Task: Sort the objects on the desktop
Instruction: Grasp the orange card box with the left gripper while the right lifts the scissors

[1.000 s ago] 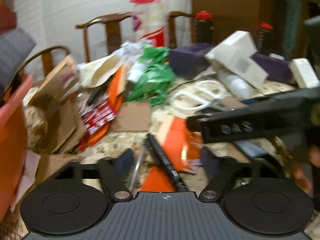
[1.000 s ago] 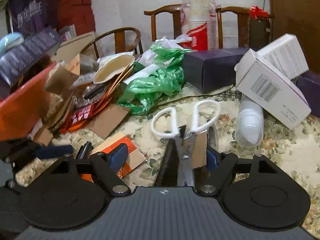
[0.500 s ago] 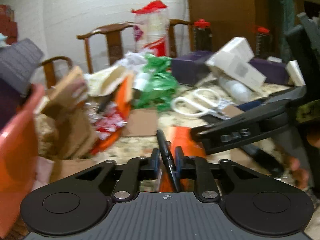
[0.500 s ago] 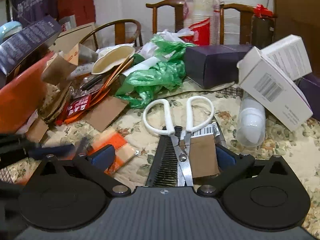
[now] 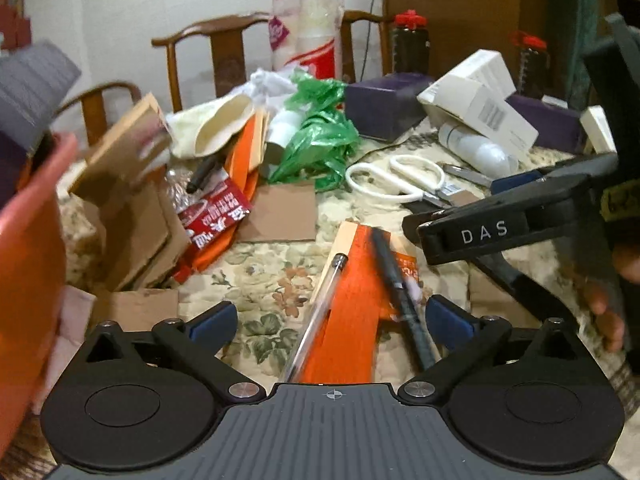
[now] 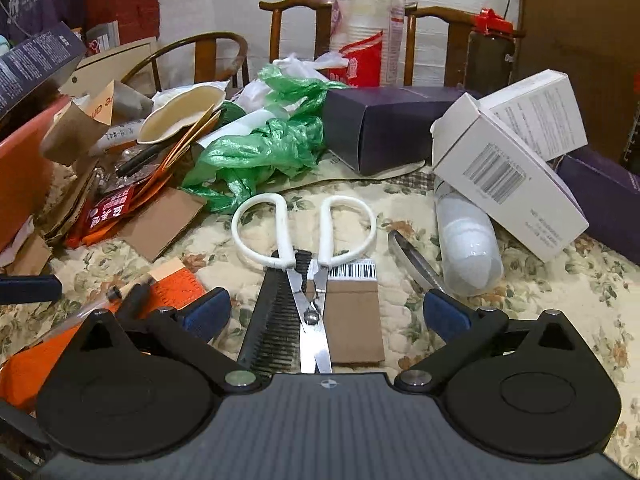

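The left gripper (image 5: 332,320) hangs spread wide over an orange card (image 5: 352,320) on the floral tablecloth (image 5: 264,276), gripping nothing. On that card, between its 2 fingers, lie a clear pen (image 5: 316,316) and a black pen (image 5: 400,296). The right gripper (image 6: 326,312) is just as wide, also empty; white-handled scissors (image 6: 308,248) lie between its fingers, over a black comb (image 6: 276,320) and a barcoded brown card (image 6: 354,316). An orange bin (image 5: 28,264) stands at far left.
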Motion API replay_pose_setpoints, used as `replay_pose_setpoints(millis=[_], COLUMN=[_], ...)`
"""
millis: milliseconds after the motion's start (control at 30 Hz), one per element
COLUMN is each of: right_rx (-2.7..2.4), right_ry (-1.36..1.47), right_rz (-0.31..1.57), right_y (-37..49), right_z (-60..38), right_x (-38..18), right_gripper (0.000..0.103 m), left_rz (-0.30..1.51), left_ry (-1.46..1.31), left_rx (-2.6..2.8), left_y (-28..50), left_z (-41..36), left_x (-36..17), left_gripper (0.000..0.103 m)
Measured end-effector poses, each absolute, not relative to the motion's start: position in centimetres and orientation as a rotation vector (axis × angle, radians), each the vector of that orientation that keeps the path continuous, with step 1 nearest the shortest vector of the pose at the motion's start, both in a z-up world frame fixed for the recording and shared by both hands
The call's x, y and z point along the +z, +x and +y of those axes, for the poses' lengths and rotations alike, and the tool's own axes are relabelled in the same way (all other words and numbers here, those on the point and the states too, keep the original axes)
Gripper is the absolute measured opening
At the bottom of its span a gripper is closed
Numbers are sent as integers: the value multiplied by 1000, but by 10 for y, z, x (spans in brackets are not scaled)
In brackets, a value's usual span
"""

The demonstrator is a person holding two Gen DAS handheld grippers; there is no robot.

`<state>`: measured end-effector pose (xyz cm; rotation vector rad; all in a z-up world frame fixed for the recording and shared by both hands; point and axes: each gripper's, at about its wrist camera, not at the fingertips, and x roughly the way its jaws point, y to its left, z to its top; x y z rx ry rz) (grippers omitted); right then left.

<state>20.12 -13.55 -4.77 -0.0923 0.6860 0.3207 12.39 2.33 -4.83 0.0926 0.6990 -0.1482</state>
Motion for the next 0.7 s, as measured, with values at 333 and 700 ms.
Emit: replay_pose_setpoints(millis=[333,700], right_rx=[390,375], right_ry=[-93,9], right_rz=[638,598], right_y=[195,180], right_z=[-129,-145], right_x=[-42,-30], right_gripper=[41,41], left_rz=[622,540], left_ry=[154,117], left_rx=[-167,-163], left_y=[107,87], left_z=[6,17], left_x=[-45,-15], left_gripper=[56,55])
